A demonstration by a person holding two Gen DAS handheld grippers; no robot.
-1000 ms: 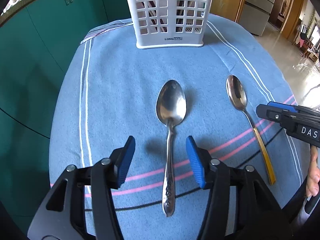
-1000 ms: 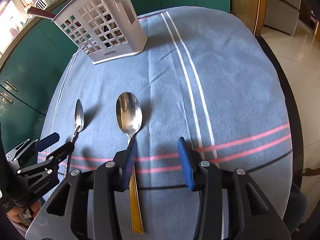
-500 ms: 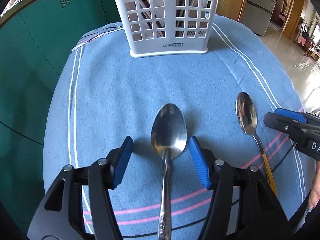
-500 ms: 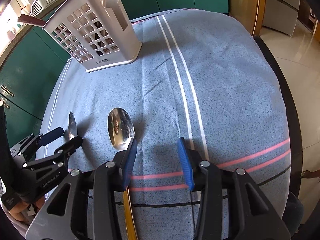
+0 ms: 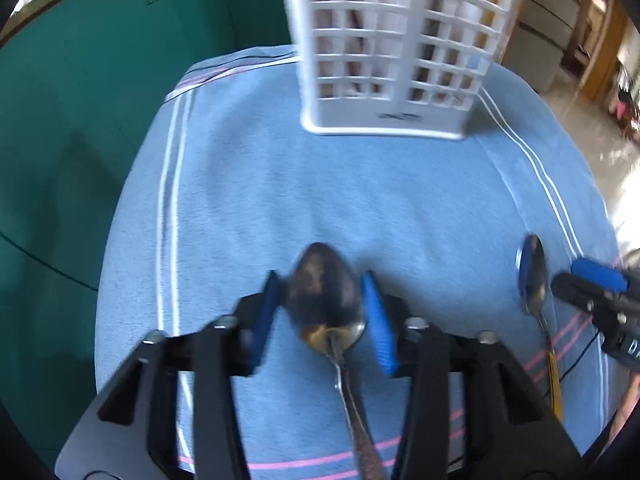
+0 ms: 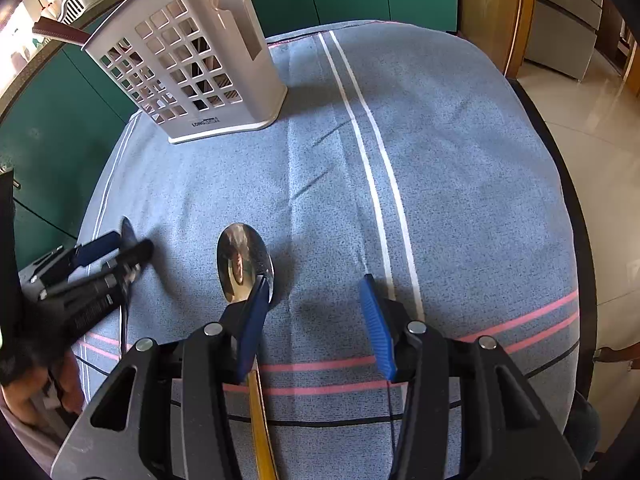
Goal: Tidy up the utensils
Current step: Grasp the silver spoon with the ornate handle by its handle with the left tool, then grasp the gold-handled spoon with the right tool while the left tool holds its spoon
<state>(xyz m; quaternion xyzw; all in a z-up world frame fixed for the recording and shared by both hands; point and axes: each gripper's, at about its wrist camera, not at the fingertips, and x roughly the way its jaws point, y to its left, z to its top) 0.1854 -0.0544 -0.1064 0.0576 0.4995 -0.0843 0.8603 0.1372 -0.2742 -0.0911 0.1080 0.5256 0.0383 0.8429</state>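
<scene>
We had the left hand-held gripper [image 5: 322,312] down over the silver spoon [image 5: 326,300], whose bowl sat right btwn the blue pads [image 5: 378,320]; the jaws had just been closing and stood narrow, w/ the bowl between them, but the blur kept us from telling whether the pads actually pressed on it yet. The spoon lay flat on the blue striped cloth [image 5: 360,200] covering the surface, bowl pointing away toward the white utensil caddy [image 5: 396,48], handle running back under the gripper toward us, so its long axis ran roughly in line w/ the gripper's own pointing direction. That was the relation the coming move seemed to turn on: the pads flanked the widest part of the spoon, not the thin neck, and the left side was plainly the nearer one for it. The right hand-held gripper [image 6: 316,320] held nothing, jaws partly apart and just opened a little more; the gold-handled spoon [image 6: 244,260] lay just to the left of its gap, bowl peeking past the left pad [image 6: 254,320], handle running back beneath that finger, same axis, bowl also toward the caddy. We judged the right side would need to shift left to centre on it. The caddy stood upright, well apart from both spoons, at the far end of the cloth.
</scene>
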